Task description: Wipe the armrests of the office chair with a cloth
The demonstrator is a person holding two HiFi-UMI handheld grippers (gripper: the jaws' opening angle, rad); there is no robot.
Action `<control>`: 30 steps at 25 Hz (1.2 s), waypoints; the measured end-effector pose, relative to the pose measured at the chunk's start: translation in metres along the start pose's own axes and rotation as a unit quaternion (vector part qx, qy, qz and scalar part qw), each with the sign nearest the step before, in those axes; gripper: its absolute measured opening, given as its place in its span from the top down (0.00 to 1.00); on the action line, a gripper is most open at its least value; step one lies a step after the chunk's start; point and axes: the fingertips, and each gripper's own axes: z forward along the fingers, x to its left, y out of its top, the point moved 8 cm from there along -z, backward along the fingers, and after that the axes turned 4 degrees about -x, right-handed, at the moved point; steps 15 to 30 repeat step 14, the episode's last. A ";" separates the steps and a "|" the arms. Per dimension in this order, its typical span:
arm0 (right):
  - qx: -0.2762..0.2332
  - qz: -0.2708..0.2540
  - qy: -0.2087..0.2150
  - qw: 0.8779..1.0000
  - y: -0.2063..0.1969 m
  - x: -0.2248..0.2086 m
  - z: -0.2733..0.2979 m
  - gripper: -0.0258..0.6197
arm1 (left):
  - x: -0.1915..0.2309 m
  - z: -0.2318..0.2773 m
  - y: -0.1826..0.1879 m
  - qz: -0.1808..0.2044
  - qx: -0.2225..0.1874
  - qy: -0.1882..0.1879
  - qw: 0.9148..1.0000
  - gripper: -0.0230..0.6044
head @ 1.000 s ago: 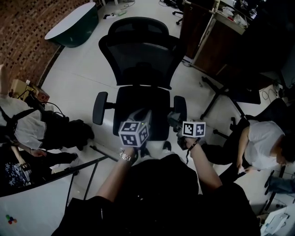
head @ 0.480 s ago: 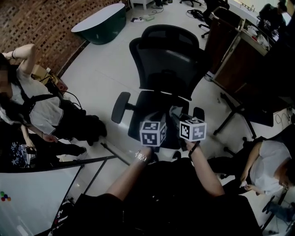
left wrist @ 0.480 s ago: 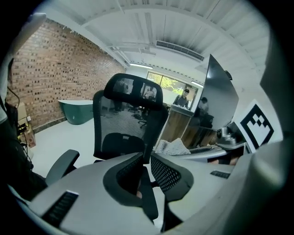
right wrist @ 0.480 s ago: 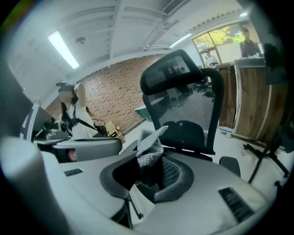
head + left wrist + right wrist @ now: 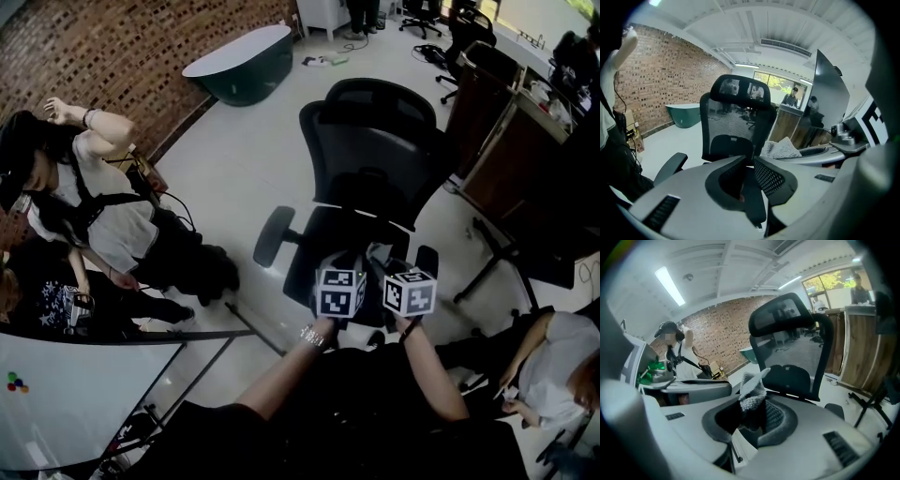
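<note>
A black mesh office chair [image 5: 375,150] stands in front of me, its left armrest [image 5: 273,235] and right armrest [image 5: 427,260] flanking the seat. Both grippers hover side by side over the seat's front edge. My right gripper [image 5: 752,417] is shut on a grey-white cloth [image 5: 751,389], which sticks up from between the jaws; the cloth [image 5: 379,252] also shows in the head view. My left gripper [image 5: 746,177] has its jaws together with nothing between them. From the left gripper view the chair back [image 5: 736,122] and the left armrest [image 5: 670,167] lie ahead.
A person [image 5: 89,202] stands at the left by a brick wall, with another seated below. A green tub [image 5: 244,61] sits at the back. A wooden desk [image 5: 511,141] and another seated person [image 5: 553,361] are at the right. A whiteboard [image 5: 66,394] leans at lower left.
The head view has swung so the chair sits further right and the left-hand person shows more. The two grippers have drawn closer together over the seat front. The cloth stays held.
</note>
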 end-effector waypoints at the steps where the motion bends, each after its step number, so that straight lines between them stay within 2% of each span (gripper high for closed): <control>1: 0.000 -0.002 0.004 1.000 0.001 0.002 0.000 0.84 | 0.000 -0.001 0.002 0.001 -0.001 0.002 1.000 0.87; 12: 0.003 -0.011 0.020 1.000 -0.004 0.012 0.002 0.84 | -0.002 -0.002 -0.001 -0.002 -0.003 0.006 1.000 0.87; 30: 0.001 -0.010 0.021 1.000 -0.004 0.011 0.002 0.84 | -0.002 -0.004 -0.001 -0.002 -0.003 0.007 1.000 0.87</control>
